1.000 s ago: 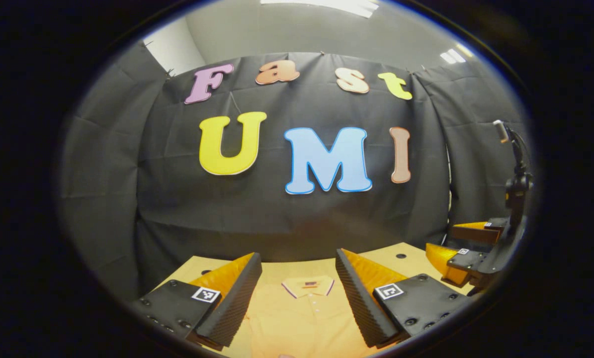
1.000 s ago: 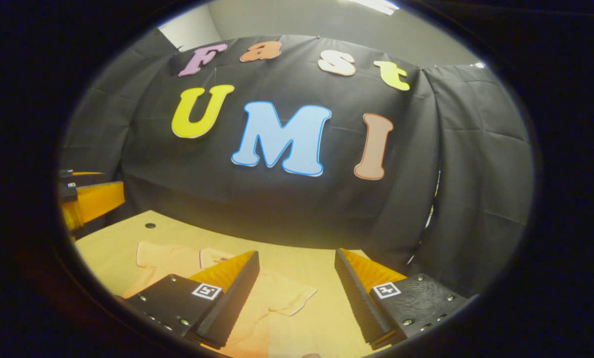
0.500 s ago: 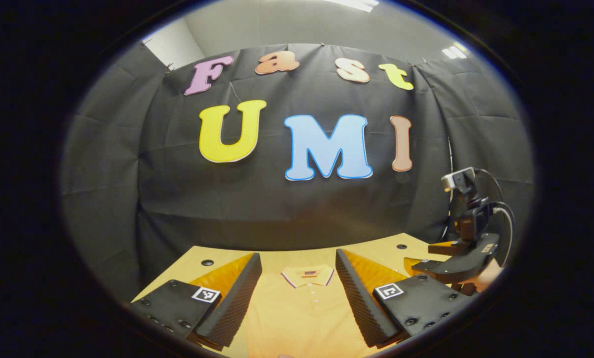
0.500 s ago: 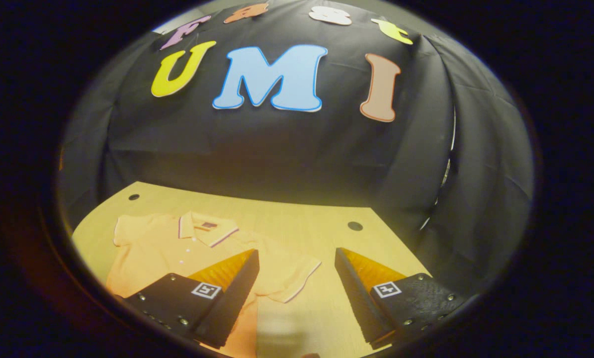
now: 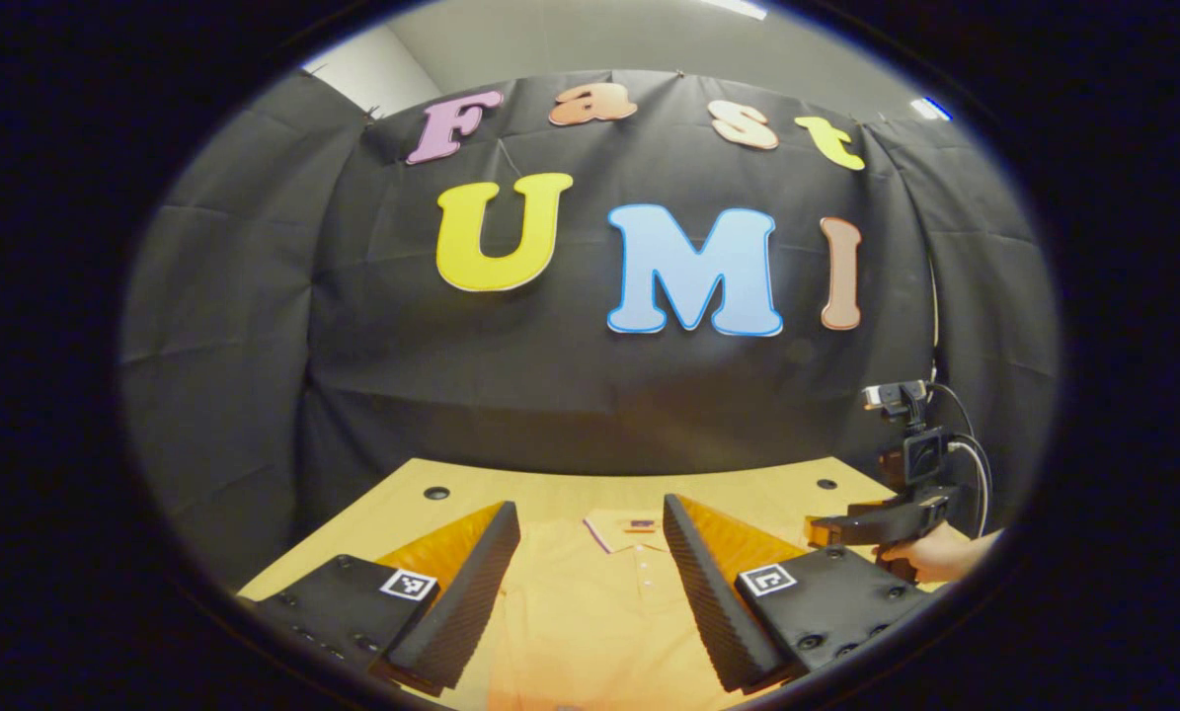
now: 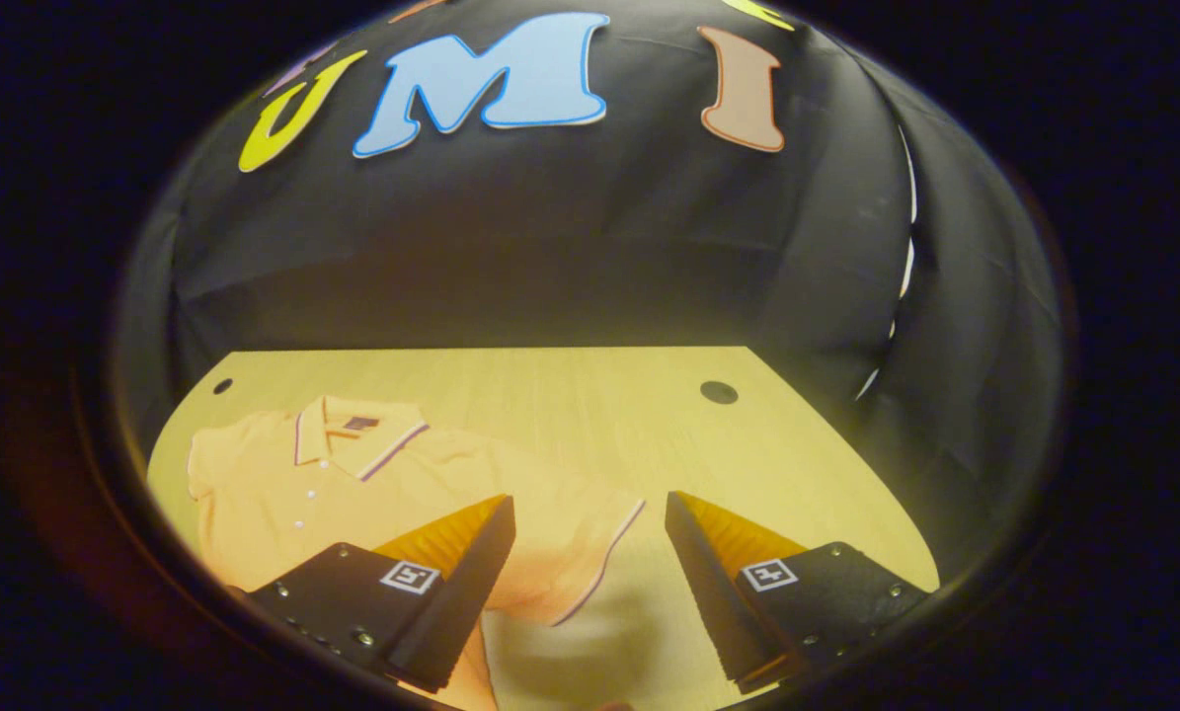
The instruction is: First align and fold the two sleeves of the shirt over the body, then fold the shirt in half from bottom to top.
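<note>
An orange polo shirt [image 6: 353,489] lies flat and face up on the wooden table [image 6: 590,405], collar [image 6: 348,439] toward the back wall. Its near sleeve [image 6: 590,548] with a striped cuff spreads out between the fingers of my right gripper [image 6: 590,568], which stands open above it. In the left gripper view the shirt [image 5: 590,612] lies straight ahead, collar [image 5: 629,528] at the far end, and my left gripper [image 5: 590,578] hangs open over its chest. The right gripper [image 5: 876,528] with a hand on it shows at the right edge there.
Black cloth walls close off the back and sides of the table. Small round holes [image 6: 718,392] sit near the table's far corners. Bare wood [image 6: 747,464] stretches right of the shirt.
The right gripper has tipped down and moved toward the shirt's sleeve, so more of the table shows. The left gripper shifted slightly; both stayed open.
</note>
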`<state>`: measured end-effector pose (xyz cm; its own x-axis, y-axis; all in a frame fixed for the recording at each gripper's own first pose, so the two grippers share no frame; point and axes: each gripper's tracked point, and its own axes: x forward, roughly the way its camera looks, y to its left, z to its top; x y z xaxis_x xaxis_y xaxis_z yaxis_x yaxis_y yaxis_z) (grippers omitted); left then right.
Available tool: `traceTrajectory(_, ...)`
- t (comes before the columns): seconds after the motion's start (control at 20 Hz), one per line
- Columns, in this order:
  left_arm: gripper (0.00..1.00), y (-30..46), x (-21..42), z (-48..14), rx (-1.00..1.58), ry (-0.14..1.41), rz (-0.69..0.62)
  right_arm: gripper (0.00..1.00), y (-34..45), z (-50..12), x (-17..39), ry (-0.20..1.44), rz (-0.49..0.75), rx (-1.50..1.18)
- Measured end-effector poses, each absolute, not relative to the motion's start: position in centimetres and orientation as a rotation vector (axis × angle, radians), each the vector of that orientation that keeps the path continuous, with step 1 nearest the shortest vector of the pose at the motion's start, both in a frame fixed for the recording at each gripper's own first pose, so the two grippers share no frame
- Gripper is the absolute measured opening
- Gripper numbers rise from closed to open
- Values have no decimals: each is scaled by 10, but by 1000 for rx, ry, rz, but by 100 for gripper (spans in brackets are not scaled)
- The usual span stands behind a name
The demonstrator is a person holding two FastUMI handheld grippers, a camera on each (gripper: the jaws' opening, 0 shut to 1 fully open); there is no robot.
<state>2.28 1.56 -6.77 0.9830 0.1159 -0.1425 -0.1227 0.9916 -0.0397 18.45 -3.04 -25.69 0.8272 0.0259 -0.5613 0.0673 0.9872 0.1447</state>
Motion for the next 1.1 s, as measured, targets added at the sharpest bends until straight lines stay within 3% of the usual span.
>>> traceTrajectory(0.8,94,34,2,-58,11,132,232,95,-28,-339,205,821,-20,219)
traceTrajectory(0.95,94,36,4,-55,23,126,226,83,-22,-339,204,833,-3,254)
traceTrajectory(1.0,94,37,5,-55,21,123,223,76,-21,-338,205,831,-10,258)
traceTrajectory(1.05,95,38,6,-54,19,123,219,57,-19,-342,206,834,-7,261)
traceTrajectory(1.1,94,38,7,-55,17,124,215,57,-15,-347,206,834,-8,266)
